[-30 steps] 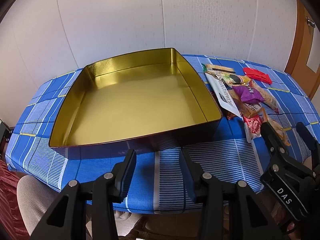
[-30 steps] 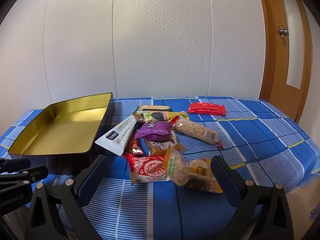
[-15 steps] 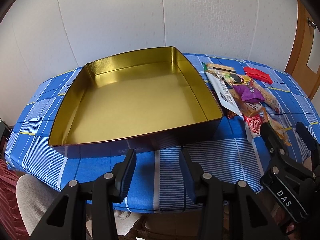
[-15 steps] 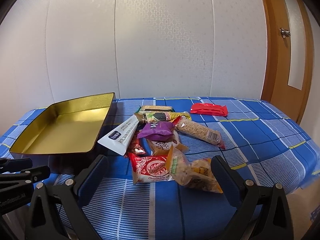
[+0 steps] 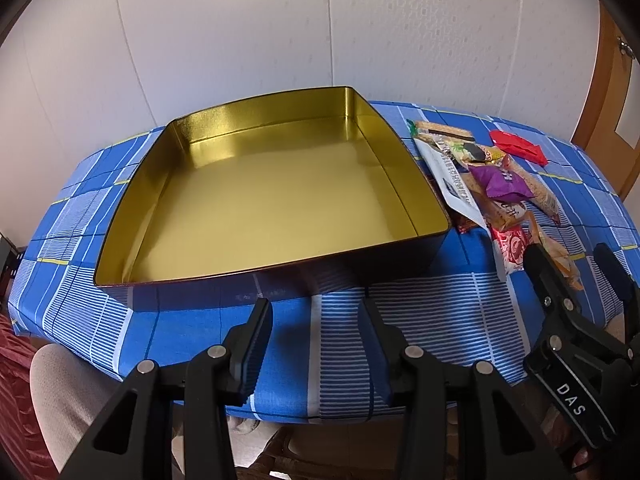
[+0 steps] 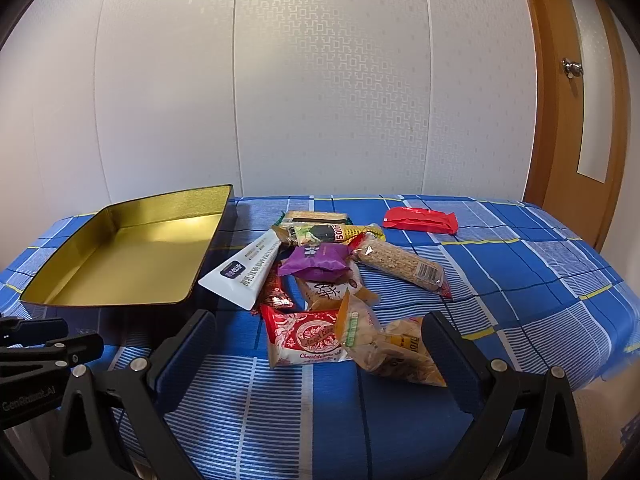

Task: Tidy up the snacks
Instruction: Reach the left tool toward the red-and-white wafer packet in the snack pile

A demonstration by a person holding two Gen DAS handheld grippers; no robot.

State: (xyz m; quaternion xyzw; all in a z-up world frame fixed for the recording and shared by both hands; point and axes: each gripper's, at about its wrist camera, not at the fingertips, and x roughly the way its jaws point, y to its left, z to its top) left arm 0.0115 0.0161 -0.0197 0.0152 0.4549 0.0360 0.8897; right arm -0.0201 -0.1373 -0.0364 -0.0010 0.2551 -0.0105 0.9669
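Note:
An empty gold tin tray [image 5: 420, 188] [image 6: 64, 276] sits on the blue checked tablecloth. To its right lies a pile of snacks: a white pouch [image 6: 244, 276], a purple pack [image 6: 316, 260], a red-and-white chocolate pack [image 6: 308, 336], a yellow bag [image 6: 384, 344], a grain bar [image 6: 404, 266] and a red pack [image 6: 420, 220] apart at the back. My left gripper [image 5: 318, 316] is open and empty in front of the tray. My right gripper [image 6: 320, 332] is open wide and empty, just before the nearest snacks.
The table's front edge [image 5: 320, 412] lies under both grippers. A white panelled wall stands behind the table. A wooden door [image 6: 576, 112] is at the far right. The right gripper also shows in the left wrist view [image 5: 580, 280].
Both grippers have edged slightly forward toward the table. Nothing on the table has moved.

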